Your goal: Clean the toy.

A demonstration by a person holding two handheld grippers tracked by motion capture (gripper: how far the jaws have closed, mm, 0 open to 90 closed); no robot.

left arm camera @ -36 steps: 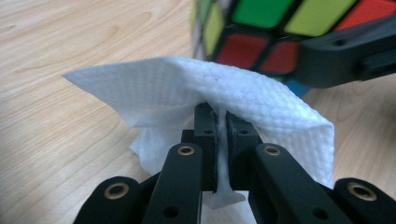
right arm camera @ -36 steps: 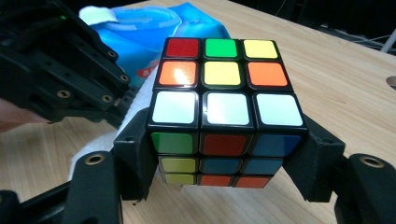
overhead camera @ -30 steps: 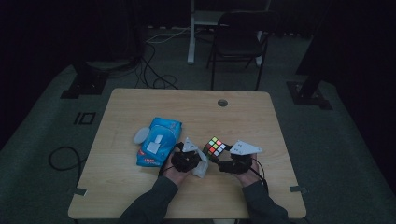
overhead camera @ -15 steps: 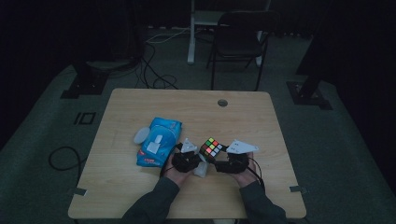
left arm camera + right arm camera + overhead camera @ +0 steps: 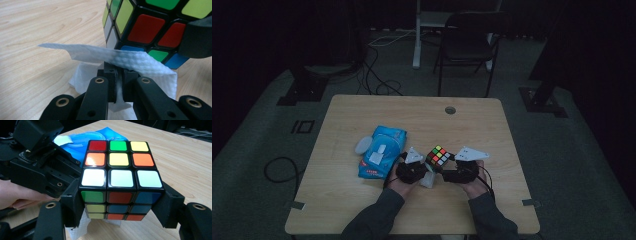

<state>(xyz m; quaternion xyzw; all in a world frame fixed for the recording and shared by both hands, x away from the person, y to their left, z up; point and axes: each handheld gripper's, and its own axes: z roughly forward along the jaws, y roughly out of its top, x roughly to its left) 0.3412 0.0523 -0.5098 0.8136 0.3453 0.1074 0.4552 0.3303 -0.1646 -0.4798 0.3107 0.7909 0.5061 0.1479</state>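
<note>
1. Cube (image 5: 120, 182) sits clamped between the right gripper (image 5: 120, 205) jaws, held just above the table (image 5: 362, 205) near its front edge; white face toward that gripper's camera, jaws pressing on the two opposite side faces.
2. Wipe (image 5: 117, 58): white, damp-looking sheet pinched in the left gripper (image 5: 119, 73), jaws closed tight on it. The free flap drapes across the cube's lower edge and touches it in the left gripper view.
3. High view: left gripper (image 5: 411, 167) and right gripper (image 5: 460, 169) nose to nose, cube (image 5: 438, 155) between them, a person's hands behind both.
4. Step in hand, my read: wiping the cube, wipe already on one face, cube steadied by the other gripper.
5. Next move calls for dragging the wipe across the face while the right grip holds firm. Light pressure only, or the cube may twist in the jaws or a layer may turn. Covering other faces calls for rotating the cube.
6. Blue wipes pack (image 5: 381, 157) lies flat on the table left of the grippers, well clear; small white lid-like piece (image 5: 362, 146) beside its far corner.
</note>
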